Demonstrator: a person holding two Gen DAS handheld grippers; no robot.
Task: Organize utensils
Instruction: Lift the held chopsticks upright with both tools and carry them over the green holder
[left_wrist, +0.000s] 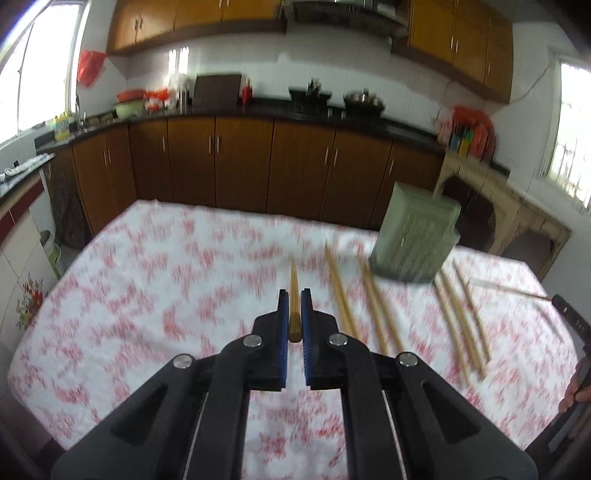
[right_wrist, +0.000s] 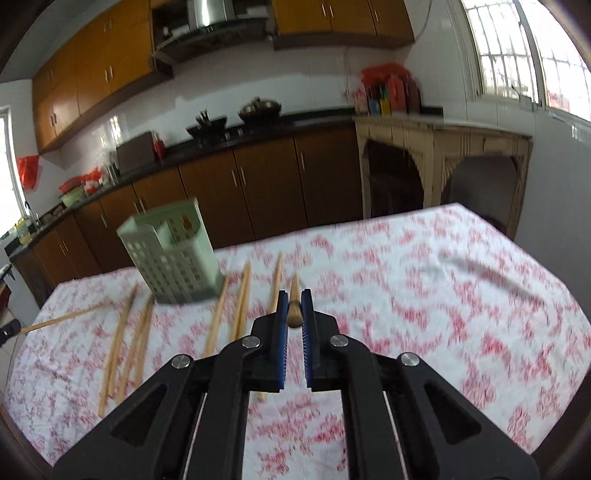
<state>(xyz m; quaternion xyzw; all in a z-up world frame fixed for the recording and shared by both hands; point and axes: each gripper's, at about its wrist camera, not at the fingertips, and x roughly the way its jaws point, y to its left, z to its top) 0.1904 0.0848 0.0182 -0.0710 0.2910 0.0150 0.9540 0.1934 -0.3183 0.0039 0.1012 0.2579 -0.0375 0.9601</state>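
The left gripper (left_wrist: 294, 300) is clamping one chopstick (left_wrist: 294, 284) between its blue pads, tip pointing forward. The right gripper (right_wrist: 294, 300) is pinching a second chopstick (right_wrist: 294, 295) the same way. Loose chopsticks (left_wrist: 373, 302) are lying on the red-patterned tablecloth (left_wrist: 166, 295), beside a green slotted holder (right_wrist: 173, 254) that is standing near the table's far edge.

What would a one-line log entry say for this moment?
left tongs: shut on chopstick | right tongs: shut on chopstick | holder: upright on table
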